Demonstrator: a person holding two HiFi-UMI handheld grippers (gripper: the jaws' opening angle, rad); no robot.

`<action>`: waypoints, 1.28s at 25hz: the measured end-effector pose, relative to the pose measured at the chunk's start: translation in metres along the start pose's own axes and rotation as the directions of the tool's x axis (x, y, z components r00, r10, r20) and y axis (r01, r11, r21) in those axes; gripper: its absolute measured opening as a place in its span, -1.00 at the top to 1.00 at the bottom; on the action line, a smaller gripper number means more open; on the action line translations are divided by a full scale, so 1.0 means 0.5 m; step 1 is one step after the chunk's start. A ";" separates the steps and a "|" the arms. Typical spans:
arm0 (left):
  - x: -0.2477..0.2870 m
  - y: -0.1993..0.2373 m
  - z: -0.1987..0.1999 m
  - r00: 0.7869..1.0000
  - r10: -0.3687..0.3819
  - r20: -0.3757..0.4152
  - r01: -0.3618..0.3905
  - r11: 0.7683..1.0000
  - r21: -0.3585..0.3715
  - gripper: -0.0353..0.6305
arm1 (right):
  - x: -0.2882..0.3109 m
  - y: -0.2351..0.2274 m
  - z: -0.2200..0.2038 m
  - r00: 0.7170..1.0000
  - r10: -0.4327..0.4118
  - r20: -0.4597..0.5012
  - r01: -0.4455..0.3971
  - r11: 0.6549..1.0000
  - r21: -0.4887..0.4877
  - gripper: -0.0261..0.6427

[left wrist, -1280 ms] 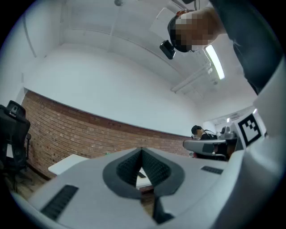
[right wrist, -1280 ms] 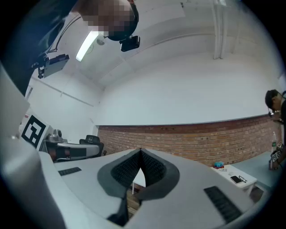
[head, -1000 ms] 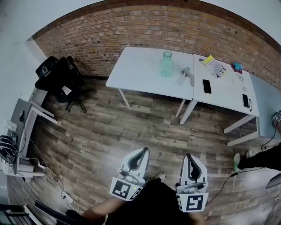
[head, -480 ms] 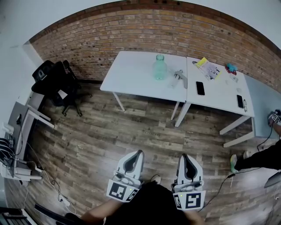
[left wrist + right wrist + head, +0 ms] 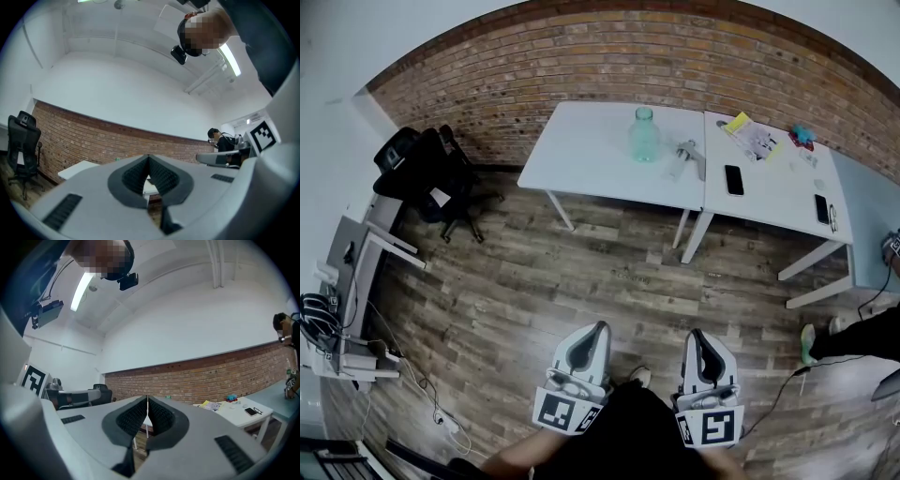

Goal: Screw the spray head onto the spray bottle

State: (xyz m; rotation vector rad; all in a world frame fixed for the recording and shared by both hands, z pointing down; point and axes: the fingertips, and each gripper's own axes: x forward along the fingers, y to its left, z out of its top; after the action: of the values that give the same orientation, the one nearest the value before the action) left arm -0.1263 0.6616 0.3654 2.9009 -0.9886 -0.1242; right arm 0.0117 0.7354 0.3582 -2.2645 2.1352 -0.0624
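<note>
A pale green spray bottle (image 5: pixel 644 136) stands upright without its head on the left white table (image 5: pixel 581 155) by the brick wall. The spray head (image 5: pixel 686 157) lies on its side just right of the bottle, near the table's right edge. My left gripper (image 5: pixel 598 330) and right gripper (image 5: pixel 700 336) are held low over the wooden floor, far from the tables, both shut and empty. In the left gripper view the left gripper (image 5: pixel 148 158) has its jaw tips touching. The right gripper (image 5: pixel 147 398) looks the same in the right gripper view.
A second white table (image 5: pixel 778 183) on the right holds two phones (image 5: pixel 734 179), papers (image 5: pixel 753 138) and small items. A black office chair (image 5: pixel 417 173) stands at the left. A desk with gear (image 5: pixel 342 309) and floor cables sit far left. Another person's leg (image 5: pixel 844 337) shows at the right.
The head view has shifted slightly; the tables sit a little differently in the frame. Both grippers stay shut and low, the right one sinking a touch.
</note>
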 end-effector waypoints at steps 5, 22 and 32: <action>0.005 -0.005 -0.001 1.000 -0.028 -0.002 0.028 0.999 -0.021 0.91 | 0.011 -0.010 0.004 1.000 0.005 0.026 -0.006 1.000 0.015 0.90; 0.102 0.038 -0.007 0.998 -0.063 0.001 0.063 0.997 -0.033 0.91 | 0.108 -0.030 -0.028 0.998 -0.023 -0.053 0.023 1.000 -0.010 0.90; 0.194 0.118 0.006 0.996 -0.086 0.023 0.087 0.995 -0.045 0.91 | 0.234 -0.047 -0.005 0.995 -0.059 -0.082 0.054 0.997 -0.063 0.90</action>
State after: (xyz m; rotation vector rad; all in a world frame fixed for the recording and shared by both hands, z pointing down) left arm -0.0858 0.5554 0.3632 2.9061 -0.8515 -0.1802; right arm 0.0418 0.6201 0.3631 -2.3982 2.1404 -0.0968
